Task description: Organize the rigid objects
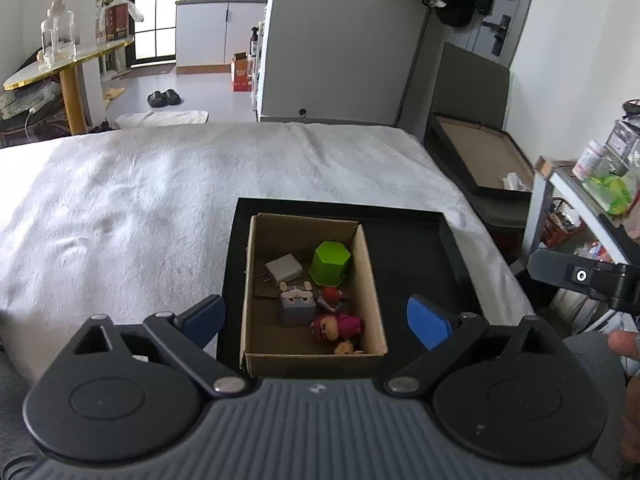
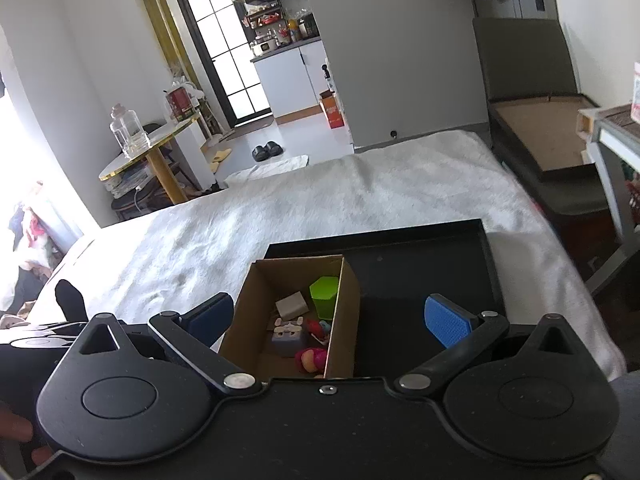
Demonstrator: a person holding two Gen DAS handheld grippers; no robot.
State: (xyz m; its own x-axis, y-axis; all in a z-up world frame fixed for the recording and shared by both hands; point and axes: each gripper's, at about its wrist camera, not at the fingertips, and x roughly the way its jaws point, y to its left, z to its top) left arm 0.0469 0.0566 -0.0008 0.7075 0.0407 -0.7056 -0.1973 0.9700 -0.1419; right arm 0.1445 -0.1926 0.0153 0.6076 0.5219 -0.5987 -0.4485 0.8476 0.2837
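I hold my left gripper [image 1: 316,316] above the near end of the cardboard box [image 1: 370,264], its blue pads spread wide apart with nothing between them. My right gripper [image 2: 330,318] hangs over the same box, jaws likewise wide and empty. The box sits on the left part of a black tray [image 1: 420,248], which lies on the white blanket [image 1: 140,200] of the bed.

Inside the box I see a green hexagonal block [image 1: 331,264], a white charger [image 1: 284,268] just beside it, a grey cube toy [image 1: 296,306], a small red figure [image 1: 332,295], a pink doll [image 1: 338,327] and another small figure [image 1: 346,347] against the near wall. They lie close together, some touching.

My guess is the toys are to be sorted from box to tray, or the job is nearly finished; I cannot tell which. To lift one cleanly I should come straight down, pick the green block first since it stands freest, and close across its flat sides.

The box walls crowd the corners, and the two grippers could knock each other over so small an opening.
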